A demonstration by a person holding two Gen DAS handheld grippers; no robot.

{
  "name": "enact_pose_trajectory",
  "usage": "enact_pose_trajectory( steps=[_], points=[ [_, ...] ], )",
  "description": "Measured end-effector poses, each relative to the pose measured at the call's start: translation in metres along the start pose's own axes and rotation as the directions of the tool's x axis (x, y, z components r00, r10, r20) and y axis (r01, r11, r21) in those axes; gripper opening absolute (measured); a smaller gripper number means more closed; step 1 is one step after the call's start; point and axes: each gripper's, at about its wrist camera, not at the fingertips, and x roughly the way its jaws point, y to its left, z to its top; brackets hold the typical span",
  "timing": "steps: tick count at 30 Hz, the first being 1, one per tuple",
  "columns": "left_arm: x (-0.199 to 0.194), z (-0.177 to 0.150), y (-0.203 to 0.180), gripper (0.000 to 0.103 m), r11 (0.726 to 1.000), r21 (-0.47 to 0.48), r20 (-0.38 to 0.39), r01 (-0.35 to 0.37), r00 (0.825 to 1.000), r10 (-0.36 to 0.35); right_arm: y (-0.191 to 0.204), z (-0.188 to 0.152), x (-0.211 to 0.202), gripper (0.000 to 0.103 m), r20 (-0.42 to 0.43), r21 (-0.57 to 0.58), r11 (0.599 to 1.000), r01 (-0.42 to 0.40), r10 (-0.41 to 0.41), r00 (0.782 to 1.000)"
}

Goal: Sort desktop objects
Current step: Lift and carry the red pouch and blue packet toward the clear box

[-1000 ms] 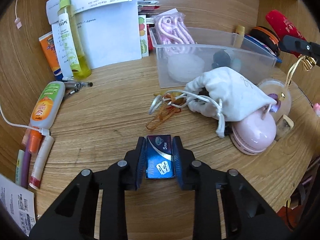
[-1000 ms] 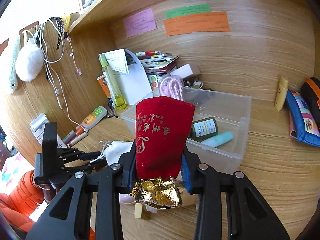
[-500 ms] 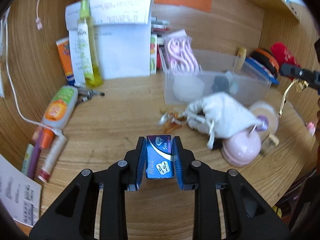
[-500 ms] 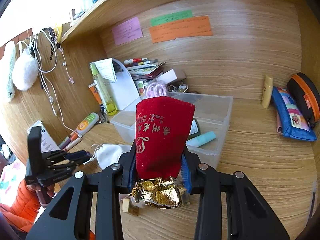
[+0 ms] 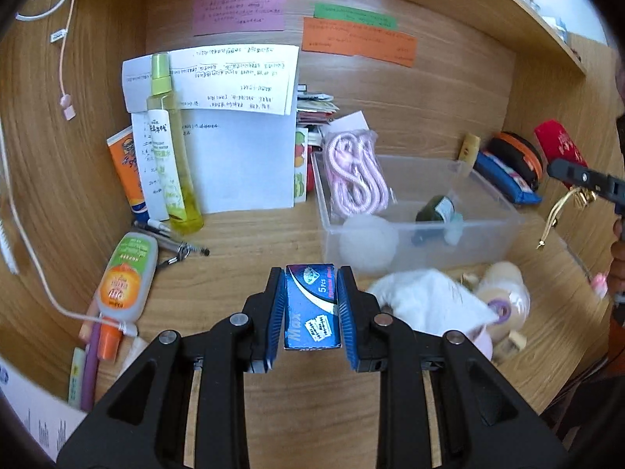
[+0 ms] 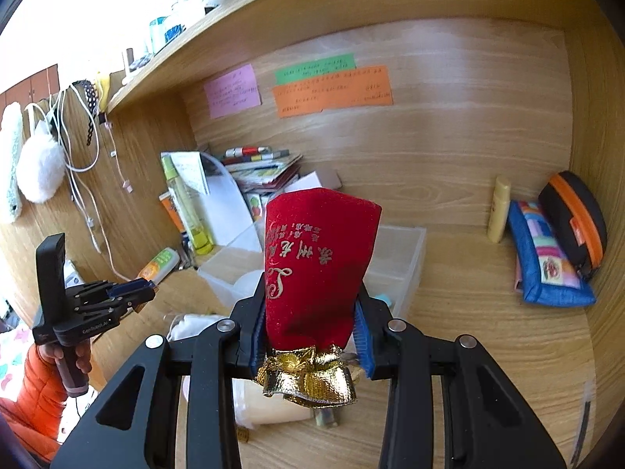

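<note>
A wooden alcove with a shelf overhead encloses the counter (image 5: 250, 242), and pink, green and orange notes are stuck to its back wall. The left gripper (image 5: 311, 305) has its fingers (image 5: 275, 305) narrowed onto a small blue blade box (image 5: 310, 308), held clear above the counter. The right gripper (image 6: 310, 324) has its fingers clamped on a red velvet pouch (image 6: 318, 265) with a gold-foil neck, raised in front of the clear plastic bin (image 5: 484, 230). That bin holds a coiled pink cord (image 5: 353, 176), a dark green bottle (image 5: 435, 209) and a white round pad. Just before the bin lie a white drawstring bag (image 5: 425, 301) and a tape roll (image 5: 504, 297). At left stand a yellow spray bottle (image 5: 172, 156) and papers; an orange-capped tube (image 5: 125, 277) and pens lie nearby.
</note>
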Motion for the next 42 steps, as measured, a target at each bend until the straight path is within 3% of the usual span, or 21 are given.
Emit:
enact_pose_trajectory(
  steps=[10, 23, 30, 42],
  points=[
    [0.016, 0.052, 0.0, 0.026, 1.0, 0.013, 0.036, 0.028, 0.999, -0.029, -0.012, 0.022, 0.031, 0.033, 0.003, 0.02, 1.0, -0.006, 0.006, 1.0],
    [0.066, 0.095, -0.034, 0.026, 0.987, 0.055, 0.014, 0.153, 0.988, -0.154, -0.021, 0.046, 0.074, 0.033, -0.052, 0.043, 0.999, -0.004, 0.006, 0.999],
    [0.101, 0.104, -0.055, 0.026, 0.978, 0.091, -0.048, 0.187, 0.982, -0.184, -0.026, 0.048, 0.096, 0.034, -0.102, 0.022, 1.0, 0.018, -0.016, 0.995],
    [0.154, 0.097, -0.075, 0.026, 0.974, 0.116, -0.198, 0.196, 0.965, -0.171, -0.032, 0.026, 0.135, 0.035, -0.176, 0.003, 0.998, 0.064, -0.063, 0.982]
  ],
)
